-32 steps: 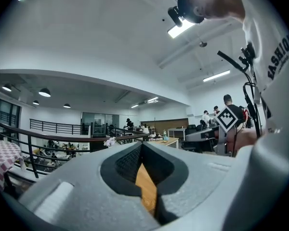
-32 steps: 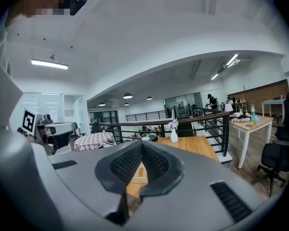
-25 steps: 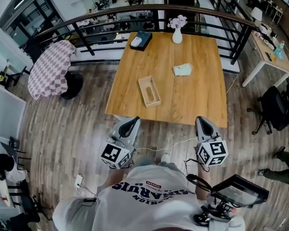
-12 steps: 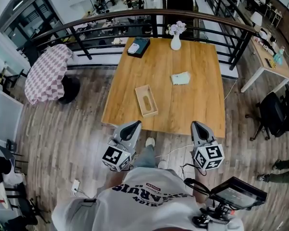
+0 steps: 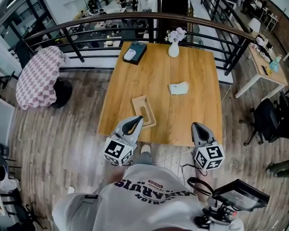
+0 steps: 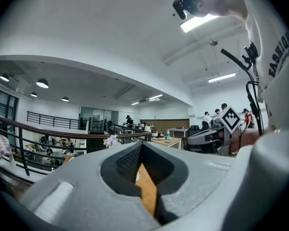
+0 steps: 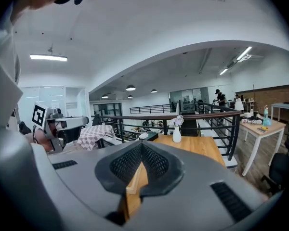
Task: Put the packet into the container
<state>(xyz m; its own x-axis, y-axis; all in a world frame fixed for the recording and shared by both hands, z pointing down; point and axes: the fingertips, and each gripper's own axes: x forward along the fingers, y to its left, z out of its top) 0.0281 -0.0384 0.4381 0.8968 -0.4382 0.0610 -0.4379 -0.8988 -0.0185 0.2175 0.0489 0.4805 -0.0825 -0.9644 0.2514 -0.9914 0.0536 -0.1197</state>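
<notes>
On the wooden table a pale packet lies right of the middle. Nearer the front left of the table, set slantwise, is the open wooden container. My left gripper is held in the air at the table's near edge, its tip just in front of the container's near end, jaws shut and empty. Over the near edge further right, my right gripper is also shut and empty. The left gripper view shows the left gripper with its tips together. In the right gripper view the right gripper is the same, with the table beyond.
A white vase with flowers and a dark box stand at the table's far edge, against a curved black railing. A checkered-cloth table is at the left and a white desk at the right. Cables trail on the floor by the person's feet.
The person has stepped closer to the table. Both grippers now reach its near edge, and the left tip has come up to the container. Both stay shut.
</notes>
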